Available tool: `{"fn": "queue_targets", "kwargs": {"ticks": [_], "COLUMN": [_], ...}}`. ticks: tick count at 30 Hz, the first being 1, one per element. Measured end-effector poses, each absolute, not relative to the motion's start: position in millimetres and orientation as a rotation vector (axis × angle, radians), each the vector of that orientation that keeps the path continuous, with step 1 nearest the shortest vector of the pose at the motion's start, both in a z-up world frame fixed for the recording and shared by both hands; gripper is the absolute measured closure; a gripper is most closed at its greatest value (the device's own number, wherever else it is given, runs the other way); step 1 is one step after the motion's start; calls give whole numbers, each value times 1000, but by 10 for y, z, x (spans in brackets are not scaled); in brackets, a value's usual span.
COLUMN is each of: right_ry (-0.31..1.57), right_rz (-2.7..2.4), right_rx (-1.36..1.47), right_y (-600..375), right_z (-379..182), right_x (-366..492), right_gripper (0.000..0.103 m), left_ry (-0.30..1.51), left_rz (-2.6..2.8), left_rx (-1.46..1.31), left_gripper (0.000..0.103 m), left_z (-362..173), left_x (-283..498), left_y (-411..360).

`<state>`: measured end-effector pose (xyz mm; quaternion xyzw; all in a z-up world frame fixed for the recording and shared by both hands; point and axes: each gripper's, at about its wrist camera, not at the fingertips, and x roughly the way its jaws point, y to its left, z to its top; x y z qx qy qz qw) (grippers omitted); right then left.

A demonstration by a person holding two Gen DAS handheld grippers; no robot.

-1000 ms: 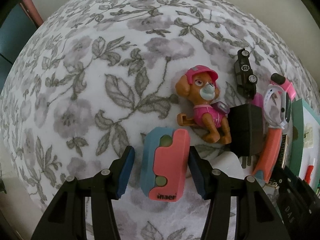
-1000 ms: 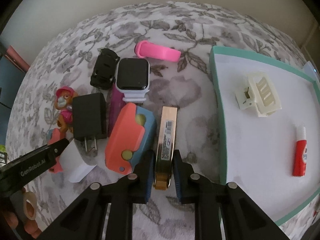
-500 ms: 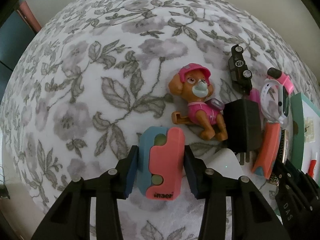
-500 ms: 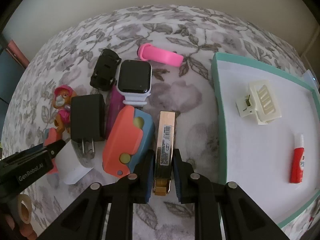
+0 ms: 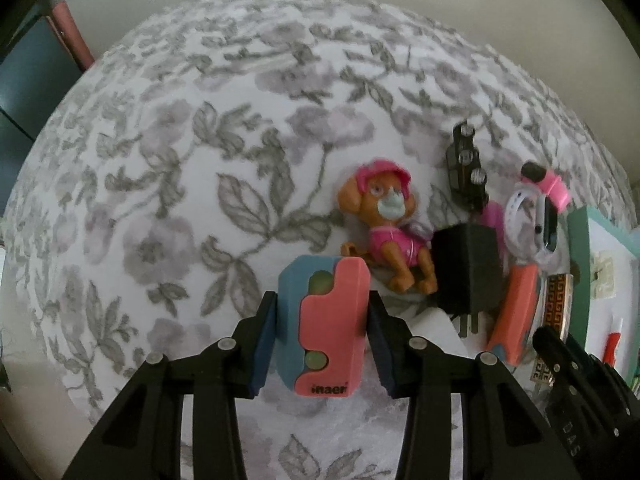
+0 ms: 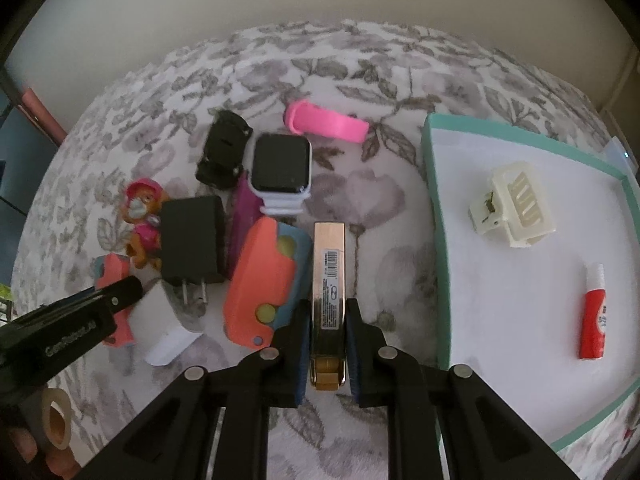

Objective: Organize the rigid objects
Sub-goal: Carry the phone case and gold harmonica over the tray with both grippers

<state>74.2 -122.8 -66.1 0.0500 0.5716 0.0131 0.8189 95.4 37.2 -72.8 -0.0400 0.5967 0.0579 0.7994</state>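
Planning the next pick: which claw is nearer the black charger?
Left. The left claw grips the coral-and-blue toy beside the black charger; the right claw, on the gold bar, sits farther away.

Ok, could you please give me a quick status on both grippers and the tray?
Left gripper shut on coral-blue case. Right gripper shut on gold bar. Tray holds clip and tube; nothing blocks it.

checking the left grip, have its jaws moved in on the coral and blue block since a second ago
Yes. The left gripper jaws have closed in against the block, which lies as before beside the dog toy.
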Motion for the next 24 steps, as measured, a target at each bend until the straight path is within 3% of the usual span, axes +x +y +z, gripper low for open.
{"fn": "queue_targets", "kwargs": {"ticks": [12, 24], "right_ry": [1043, 1044], "right_rz": [-23, -366], "right_rx": [192, 293], "right_y": [-1487, -2564], "right_z": [-56, -88], "right_x": [659, 415], "right_gripper": [86, 86], "left_ry": [1069, 1172], "left_rz": [8, -227], "left_rx": [-59, 29], "left_gripper": [58, 58], "left_z": [195, 42], "left_x": [928, 831], "left_y": [-100, -1385]}}
